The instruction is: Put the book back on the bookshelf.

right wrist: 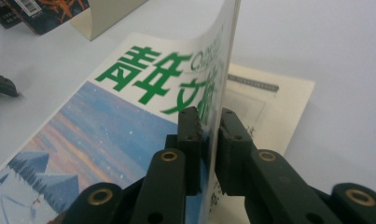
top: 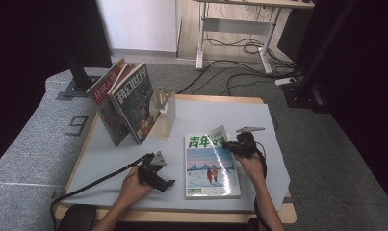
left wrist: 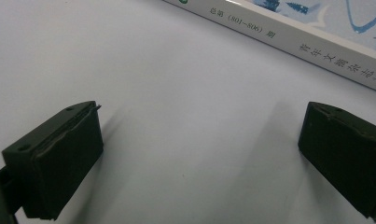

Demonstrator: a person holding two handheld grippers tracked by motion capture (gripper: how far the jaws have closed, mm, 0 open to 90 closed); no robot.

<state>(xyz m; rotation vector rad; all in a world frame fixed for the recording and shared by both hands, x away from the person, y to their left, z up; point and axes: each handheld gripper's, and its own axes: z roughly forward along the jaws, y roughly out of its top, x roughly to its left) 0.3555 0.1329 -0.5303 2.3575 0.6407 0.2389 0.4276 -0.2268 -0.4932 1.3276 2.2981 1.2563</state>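
Two grippers work around one magazine, which lies flat on the grey table mat, front cover up, with green characters across its top. Right gripper: jaws closed to a narrow gap on the magazine's front cover at its top right corner. The cover is lifted and curls upward there, and the first inner page shows beneath it. Left gripper: jaws spread wide, holding nothing, set low over the mat just left of the magazine's white spine, apart from it. Beyond the magazine's top left corner, two further magazines lean against a pale bookend.
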